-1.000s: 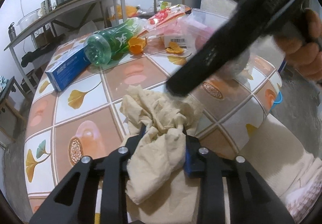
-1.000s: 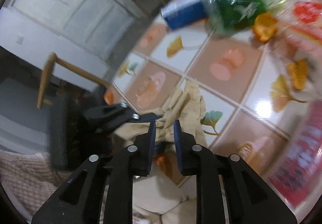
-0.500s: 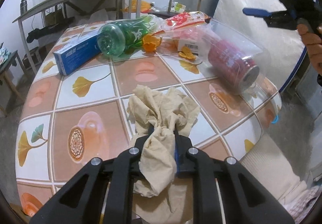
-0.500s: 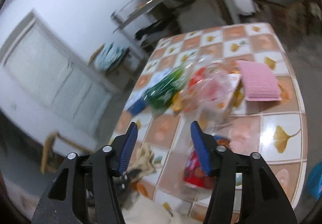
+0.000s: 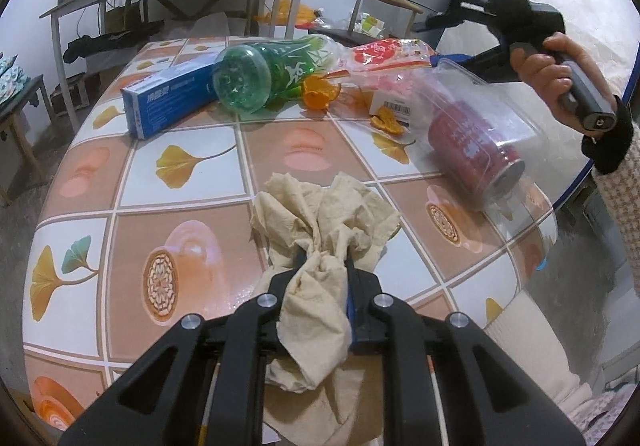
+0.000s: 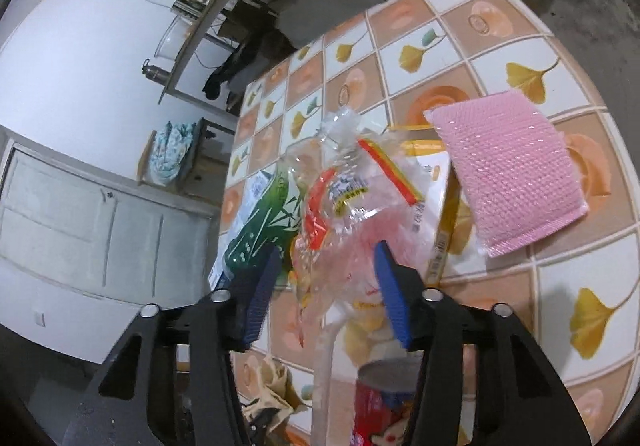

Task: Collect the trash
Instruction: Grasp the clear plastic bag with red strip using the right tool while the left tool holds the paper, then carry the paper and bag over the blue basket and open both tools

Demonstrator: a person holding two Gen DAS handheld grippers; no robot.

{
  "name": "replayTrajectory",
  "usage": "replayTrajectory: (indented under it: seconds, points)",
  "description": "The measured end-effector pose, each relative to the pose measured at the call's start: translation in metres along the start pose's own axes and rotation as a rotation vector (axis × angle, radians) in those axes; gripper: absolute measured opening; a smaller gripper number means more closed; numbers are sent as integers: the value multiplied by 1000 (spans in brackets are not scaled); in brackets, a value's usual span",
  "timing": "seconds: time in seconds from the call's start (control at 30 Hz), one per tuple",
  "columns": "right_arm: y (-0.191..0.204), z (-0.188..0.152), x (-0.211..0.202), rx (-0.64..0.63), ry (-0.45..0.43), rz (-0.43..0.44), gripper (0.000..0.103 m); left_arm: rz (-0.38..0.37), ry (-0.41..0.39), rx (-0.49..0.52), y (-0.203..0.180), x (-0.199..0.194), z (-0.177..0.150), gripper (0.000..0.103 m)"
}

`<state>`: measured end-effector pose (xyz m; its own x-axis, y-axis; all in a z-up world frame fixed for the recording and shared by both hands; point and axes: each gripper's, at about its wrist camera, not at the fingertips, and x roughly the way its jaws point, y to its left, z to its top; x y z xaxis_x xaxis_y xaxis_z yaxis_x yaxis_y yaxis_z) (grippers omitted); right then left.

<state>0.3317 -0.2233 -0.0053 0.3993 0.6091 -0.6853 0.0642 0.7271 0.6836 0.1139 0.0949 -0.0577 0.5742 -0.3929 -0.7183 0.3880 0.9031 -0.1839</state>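
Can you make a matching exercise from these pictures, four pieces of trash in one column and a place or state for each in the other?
Things:
1. tissue
2. red can
3. green bottle
4. pink sponge

Places or states:
A. lying against the blue box
B. inside a clear bag
C. clamped in the left gripper
D. flat on the table, untouched

Pairs: 1-C, 2-B, 3-A, 4-D

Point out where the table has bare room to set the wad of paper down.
Bare tiles lie to the left of the crumpled paper held in the left gripper, running from the near table edge up to the blue box. The far right is crowded: green bottle, orange peels, red can in a clear bag.
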Motion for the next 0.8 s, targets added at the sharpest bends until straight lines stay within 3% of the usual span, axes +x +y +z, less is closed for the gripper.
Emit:
replayTrajectory:
  seconds: [0.07, 0.13, 0.23, 0.3, 0.63, 0.8]
  points:
    - [1, 2, 3, 3, 2, -8, 38, -2, 0, 1, 0, 0, 1, 13]
    - [0, 3, 7, 18, 11, -6, 22, -4, -1, 3, -1, 1, 2, 13]
    - [-2, 4, 8, 38, 5, 19, 9, -3, -6, 2, -2, 0, 4, 13]
    - [-2, 3, 4, 46, -8, 48, 4, -1, -13, -3, -2, -3, 5, 13]
    - [-1, -6, -62, 79, -136, 291, 1, -3, -93, -53, -8, -45, 24, 13]
    - [-10, -26, -127, 43, -236, 385, 1, -85, -164, -57, -30, -74, 52, 13]
